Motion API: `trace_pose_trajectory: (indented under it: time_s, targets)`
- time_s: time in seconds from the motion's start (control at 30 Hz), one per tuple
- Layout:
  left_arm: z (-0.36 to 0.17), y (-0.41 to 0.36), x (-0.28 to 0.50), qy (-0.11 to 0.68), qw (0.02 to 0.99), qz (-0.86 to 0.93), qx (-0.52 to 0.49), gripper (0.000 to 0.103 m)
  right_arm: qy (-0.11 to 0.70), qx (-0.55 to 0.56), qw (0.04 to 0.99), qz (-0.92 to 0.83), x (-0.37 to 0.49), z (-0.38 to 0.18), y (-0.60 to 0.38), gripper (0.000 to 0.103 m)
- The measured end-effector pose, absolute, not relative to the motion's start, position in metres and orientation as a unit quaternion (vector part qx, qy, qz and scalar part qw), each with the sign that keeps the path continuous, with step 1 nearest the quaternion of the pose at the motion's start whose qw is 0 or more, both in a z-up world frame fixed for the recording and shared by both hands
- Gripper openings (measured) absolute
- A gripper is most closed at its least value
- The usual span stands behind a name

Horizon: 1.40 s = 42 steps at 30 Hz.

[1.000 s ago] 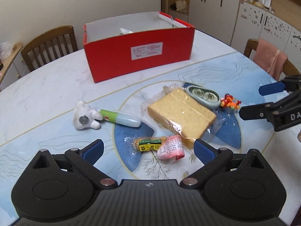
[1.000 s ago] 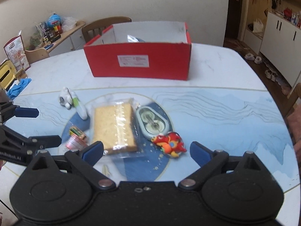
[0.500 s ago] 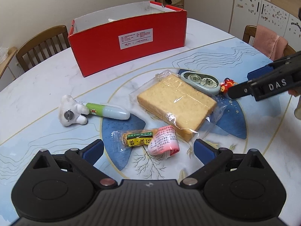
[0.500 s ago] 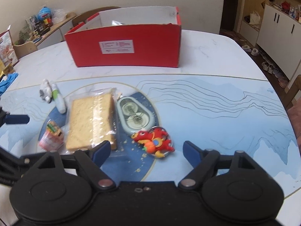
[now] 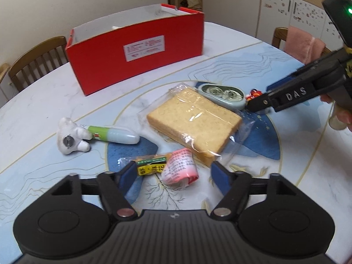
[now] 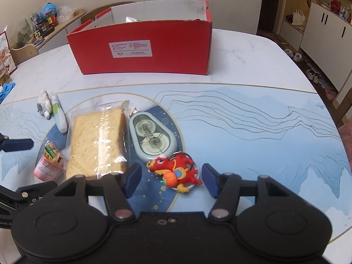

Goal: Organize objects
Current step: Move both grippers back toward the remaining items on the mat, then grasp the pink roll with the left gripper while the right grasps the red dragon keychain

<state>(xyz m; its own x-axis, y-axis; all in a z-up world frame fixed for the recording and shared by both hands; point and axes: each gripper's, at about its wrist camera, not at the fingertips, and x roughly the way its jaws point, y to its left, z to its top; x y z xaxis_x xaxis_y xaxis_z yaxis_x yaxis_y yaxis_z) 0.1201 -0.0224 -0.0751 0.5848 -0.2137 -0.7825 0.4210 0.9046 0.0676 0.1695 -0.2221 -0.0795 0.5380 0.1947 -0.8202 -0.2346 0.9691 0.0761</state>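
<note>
My left gripper (image 5: 173, 173) is open, its jaws either side of a pink and yellow snack packet (image 5: 171, 168) on the table. My right gripper (image 6: 171, 177) is open, its jaws either side of a red dragon keychain (image 6: 176, 171). A wrapped slice of bread (image 5: 193, 121) (image 6: 96, 140), a pale blue correction tape (image 6: 151, 136) (image 5: 222, 94), and a green and white tube (image 5: 114, 135) beside a white figurine (image 5: 70, 138) lie between them. A red open box (image 5: 136, 50) (image 6: 140, 48) stands behind.
Wooden chairs (image 5: 37, 59) stand behind the round table; one at right carries a pink cloth (image 5: 303, 46). White cabinets (image 5: 242, 6) line the far wall. A sideboard with clutter (image 6: 44, 26) is at the left in the right wrist view.
Both grippers have come down and forward. The left one now straddles the snack packet, the right one straddles the dragon keychain. Both jaws have narrowed a little.
</note>
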Motion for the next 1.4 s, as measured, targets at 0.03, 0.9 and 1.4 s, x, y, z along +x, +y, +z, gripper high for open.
trace_pose_trajectory:
  time_s: [0.03, 0.9, 1.4]
  targets:
    - [-0.076, -0.023, 0.120, 0.420, 0.880, -0.181, 0.125, 0.064, 0.465, -0.022, 0.876, 0.123, 0.170, -0.080, -0.222, 0.056]
    - [-0.077, -0.006, 0.123, 0.435, 0.877, -0.174, 0.105, 0.024, 0.454, -0.047, 0.881, 0.123, 0.165, -0.071, -0.215, 0.037]
    - [-0.047, 0.012, 0.122, 0.440, 0.882, -0.160, 0.052, 0.023, 0.423, -0.036, 0.894, 0.147, 0.146, -0.022, -0.217, 0.037]
